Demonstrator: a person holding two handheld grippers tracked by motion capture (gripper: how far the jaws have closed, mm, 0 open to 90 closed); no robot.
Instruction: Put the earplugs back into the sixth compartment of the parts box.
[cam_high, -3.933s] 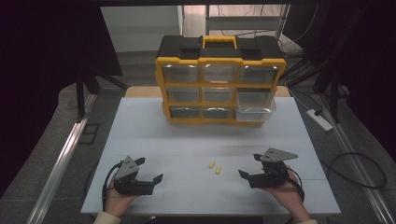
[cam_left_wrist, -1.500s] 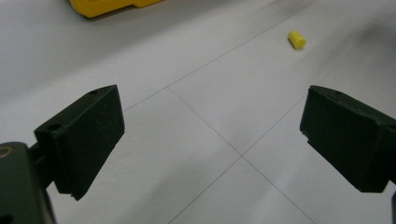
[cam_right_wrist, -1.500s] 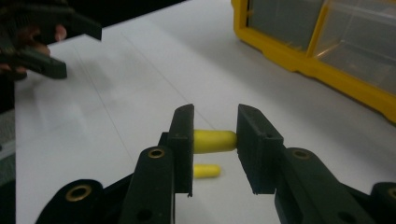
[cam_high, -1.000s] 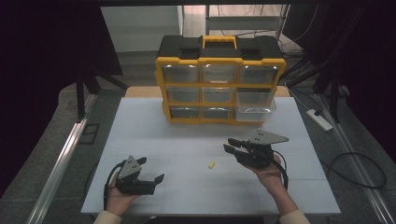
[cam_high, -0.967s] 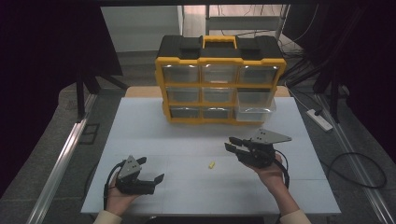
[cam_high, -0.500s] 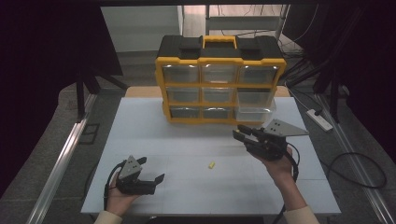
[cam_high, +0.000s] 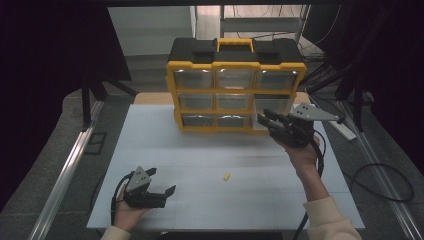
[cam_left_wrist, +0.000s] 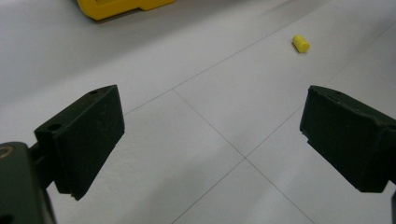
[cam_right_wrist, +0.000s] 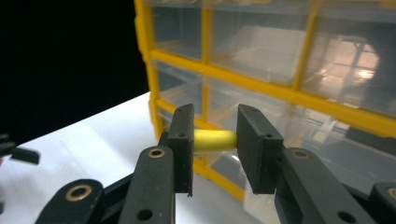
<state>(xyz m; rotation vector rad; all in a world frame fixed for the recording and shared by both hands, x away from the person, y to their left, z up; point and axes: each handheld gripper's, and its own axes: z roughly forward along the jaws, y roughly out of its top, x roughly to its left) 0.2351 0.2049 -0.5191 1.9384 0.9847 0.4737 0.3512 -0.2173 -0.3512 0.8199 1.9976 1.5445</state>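
My right gripper (cam_right_wrist: 215, 140) is shut on a small yellow plug (cam_right_wrist: 214, 141), held crosswise between its jaws. In the high view that gripper (cam_high: 267, 116) is raised in front of the lower right drawers of the yellow and black drawer organizer (cam_high: 235, 85). The bottom right drawer (cam_high: 272, 118) looks pulled out a little. A second yellow plug (cam_high: 226, 176) lies on the white table (cam_high: 200, 150); the left gripper view has it at the upper right (cam_left_wrist: 301, 43). My left gripper (cam_high: 167, 192) rests near the front left edge, open and empty, jaws (cam_left_wrist: 212, 140) wide apart.
The organizer stands at the back of the table with several clear drawers, and its yellow base corner (cam_left_wrist: 121, 7) appears in the left gripper view. A power strip (cam_high: 345, 129) and cables lie on the floor to the right.
My right gripper has lifted from near the table's middle right and moved back toward the organizer's lower right drawers, carrying one yellow plug. One plug stays on the table. The left gripper has not moved.
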